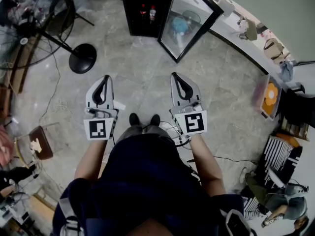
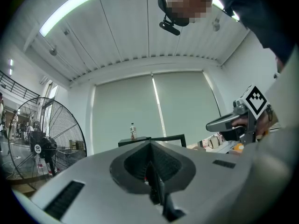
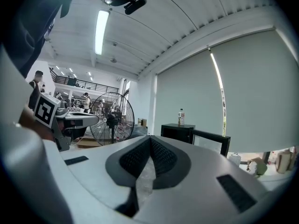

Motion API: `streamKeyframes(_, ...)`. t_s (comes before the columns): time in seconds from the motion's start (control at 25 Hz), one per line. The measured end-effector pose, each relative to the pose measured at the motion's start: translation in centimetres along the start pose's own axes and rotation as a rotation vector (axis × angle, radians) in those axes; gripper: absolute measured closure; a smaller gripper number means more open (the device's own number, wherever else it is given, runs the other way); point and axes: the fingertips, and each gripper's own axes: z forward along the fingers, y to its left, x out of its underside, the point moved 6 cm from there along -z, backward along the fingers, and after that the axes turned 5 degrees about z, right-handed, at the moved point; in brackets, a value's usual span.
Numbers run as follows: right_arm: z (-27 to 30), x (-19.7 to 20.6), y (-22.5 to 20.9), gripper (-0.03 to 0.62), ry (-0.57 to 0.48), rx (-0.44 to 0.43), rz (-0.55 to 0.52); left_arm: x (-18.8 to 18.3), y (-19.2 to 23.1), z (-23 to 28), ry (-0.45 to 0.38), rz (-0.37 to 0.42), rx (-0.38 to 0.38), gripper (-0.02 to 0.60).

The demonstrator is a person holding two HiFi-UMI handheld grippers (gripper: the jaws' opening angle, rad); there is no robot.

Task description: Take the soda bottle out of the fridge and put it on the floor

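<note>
A black fridge (image 1: 146,11) stands ahead on the stone floor with its glass door (image 1: 189,23) swung open to the right. Inside it I see two small bottles, one with a red label (image 1: 152,13). Another bottle (image 3: 181,117) stands on top of the fridge (image 3: 177,130) and also shows in the left gripper view (image 2: 132,131). My left gripper (image 1: 103,80) and right gripper (image 1: 178,77) are held side by side well short of the fridge, both pointing at it. Each is shut with nothing between its jaws (image 2: 150,143) (image 3: 149,138).
A large floor fan (image 1: 34,18) with a round black base (image 1: 82,58) stands at the left. A small wooden stool (image 1: 39,142) is near my left side. A white counter (image 1: 246,33) with bags runs along the right, and a seated person (image 1: 275,200) is at the lower right.
</note>
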Motion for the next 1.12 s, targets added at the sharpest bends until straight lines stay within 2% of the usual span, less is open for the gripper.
streamKeyframes(0.52,-0.8,0.3,-0.2,0.574,0.007,-0.003,0.010,0.2,-1.5,0.6,0.001,-0.002,0.066,0.548)
streamKeyframes(0.64,-0.9,0.2,-0.4,0.574,0.009,-0.001,0.012,0.2,-1.6,1.2,0.006,-0.011,0.088,0.377)
streamKeyframes(0.76,-0.9,0.1,-0.6,0.575,0.010,-0.001,0.017,0.1,-1.5,1.8,-0.003,-0.010,0.101,0.354)
streamKeyframes(0.84,-1.0,0.2,-0.7,0.574,0.009,-0.002,0.022,0.2,-1.6,2.1,-0.001,-0.008,0.106,0.316)
streamKeyframes(1.12,-1.4,0.4,-1.2,0.575,0.006,-0.017,0.026,0.7,-2.2,3.0,0.003,-0.011,0.107,0.293)
